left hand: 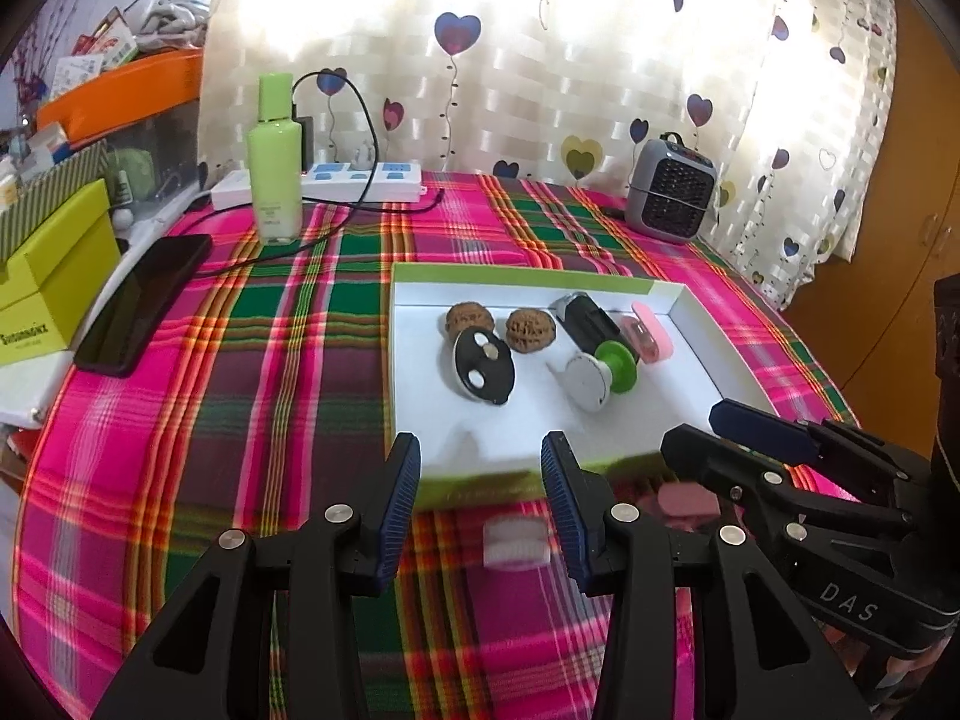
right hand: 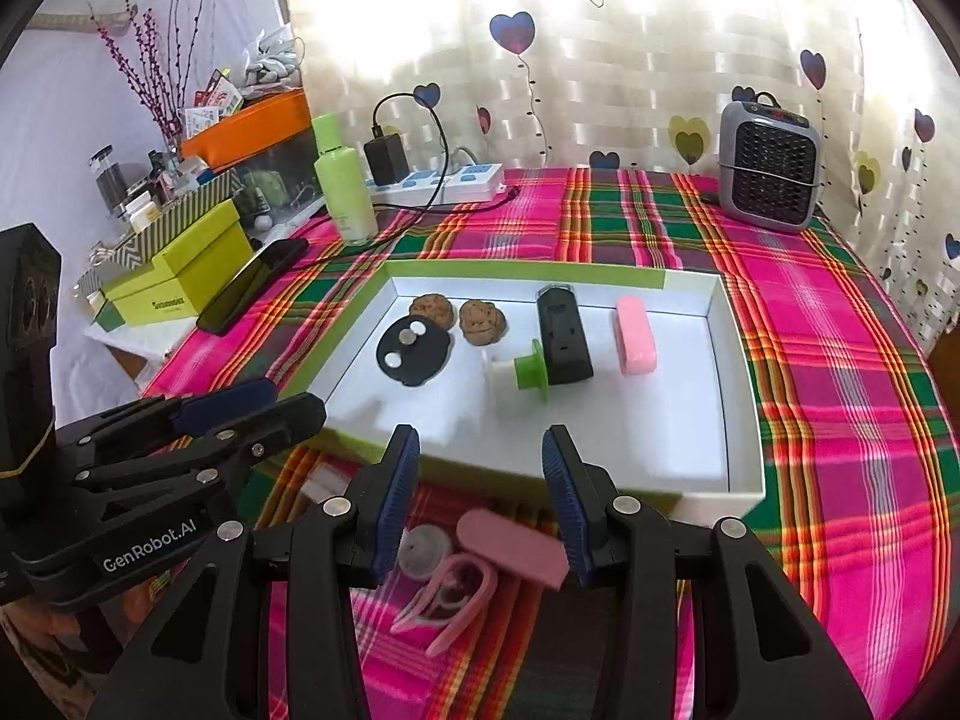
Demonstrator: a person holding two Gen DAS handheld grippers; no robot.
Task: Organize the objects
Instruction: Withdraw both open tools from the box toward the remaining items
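Note:
A white tray with a green rim (left hand: 522, 273) (right hand: 522, 267) lies on the plaid cloth. It holds two walnuts (left hand: 530, 329) (right hand: 482, 321), a black oval disc (left hand: 483, 372) (right hand: 413, 354), a black device (right hand: 563, 336), a green-and-white spool (right hand: 522, 369) and a pink case (right hand: 635, 336). My left gripper (left hand: 480, 480) hovers open before the tray's near edge, above a small white item (left hand: 516, 543). My right gripper (right hand: 480, 480) is open too, over a pink bar (right hand: 513, 549), a round lid (right hand: 423, 546) and a pink clip (right hand: 447, 597). Neither holds anything.
Far left stand a green bottle (left hand: 275, 162), a power strip with a charger cable (left hand: 360, 180), a dark phone (left hand: 144, 300) and stacked green boxes (left hand: 54, 276). A small grey heater (right hand: 768, 174) sits at the back right. A curtain hangs behind the table.

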